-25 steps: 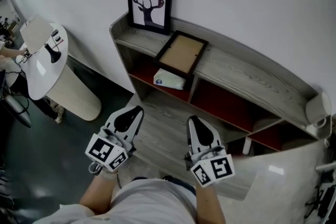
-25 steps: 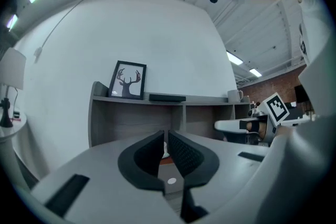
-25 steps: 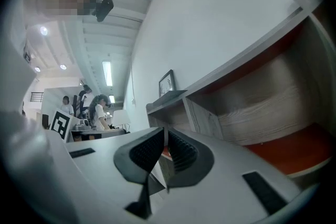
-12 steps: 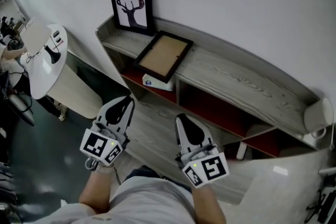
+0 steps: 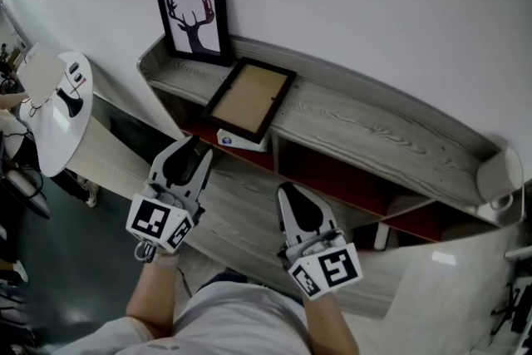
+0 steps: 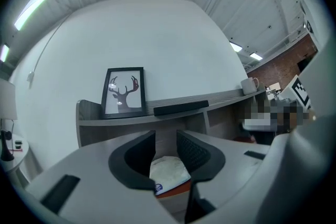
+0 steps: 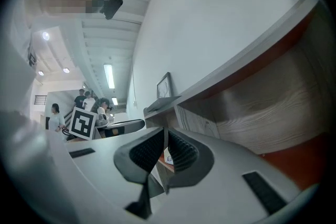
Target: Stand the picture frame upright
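A black picture frame [image 5: 249,100] lies flat, brown back up, on top of the grey wooden shelf unit [image 5: 366,133]; in the left gripper view it shows edge-on [image 6: 181,108]. A deer picture [image 5: 193,15] stands upright against the wall just left of it. My left gripper [image 5: 191,150] hovers below and in front of the flat frame, apart from it; its jaws [image 6: 166,140] are opening with nothing between them. My right gripper [image 5: 293,197] hangs lower, in front of the shelf's middle, shut and empty [image 7: 164,140].
A white packet [image 5: 241,139] lies in the red-lined compartment under the flat frame. A mug [image 5: 497,175] stands at the shelf top's right end. A white round table [image 5: 58,100] is at the left. Several people [image 7: 52,113] stand far behind.
My left gripper has moved up and forward toward the shelf's left compartment. The right gripper has hardly moved. The flat frame lies as before.
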`<state>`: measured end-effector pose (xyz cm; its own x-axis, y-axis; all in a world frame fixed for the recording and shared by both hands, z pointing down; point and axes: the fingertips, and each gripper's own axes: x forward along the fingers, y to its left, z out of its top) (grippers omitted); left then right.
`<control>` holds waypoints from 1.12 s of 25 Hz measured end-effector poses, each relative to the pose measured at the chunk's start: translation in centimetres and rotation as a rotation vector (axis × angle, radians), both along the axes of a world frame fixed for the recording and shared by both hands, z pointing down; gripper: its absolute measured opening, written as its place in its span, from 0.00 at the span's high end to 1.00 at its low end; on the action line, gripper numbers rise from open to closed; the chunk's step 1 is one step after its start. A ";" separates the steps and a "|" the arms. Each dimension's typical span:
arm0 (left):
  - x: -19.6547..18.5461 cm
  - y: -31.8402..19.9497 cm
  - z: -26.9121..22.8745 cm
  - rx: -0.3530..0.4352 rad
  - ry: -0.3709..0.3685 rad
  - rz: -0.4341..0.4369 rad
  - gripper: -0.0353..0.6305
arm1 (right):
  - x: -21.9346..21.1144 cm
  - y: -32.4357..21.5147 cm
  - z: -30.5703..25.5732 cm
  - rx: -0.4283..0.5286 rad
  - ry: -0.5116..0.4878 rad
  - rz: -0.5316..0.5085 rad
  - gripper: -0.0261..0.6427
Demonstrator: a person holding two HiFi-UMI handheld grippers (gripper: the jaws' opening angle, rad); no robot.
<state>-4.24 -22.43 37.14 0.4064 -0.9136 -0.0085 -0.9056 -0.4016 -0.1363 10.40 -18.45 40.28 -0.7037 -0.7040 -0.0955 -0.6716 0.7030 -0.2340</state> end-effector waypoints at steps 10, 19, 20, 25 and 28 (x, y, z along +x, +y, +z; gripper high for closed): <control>-0.2 -2.8 -1.8 0.070 -0.098 0.123 0.75 | -2.2 -1.9 -2.3 0.053 0.046 0.122 0.91; 0.8 -4.0 -2.0 0.089 -0.131 0.246 0.74 | -4.2 -3.3 -4.0 0.092 0.101 0.171 0.91; 0.8 -4.1 -2.1 0.092 -0.128 0.251 0.74 | -4.3 -3.4 -4.2 0.098 0.104 0.178 0.90; 0.9 -4.2 -2.2 0.097 -0.114 0.278 0.74 | -4.6 -3.9 -5.0 0.120 0.135 0.202 0.90; 0.9 -4.2 -2.2 0.093 -0.114 0.290 0.74 | -5.1 -4.2 -5.1 0.123 0.154 0.193 0.83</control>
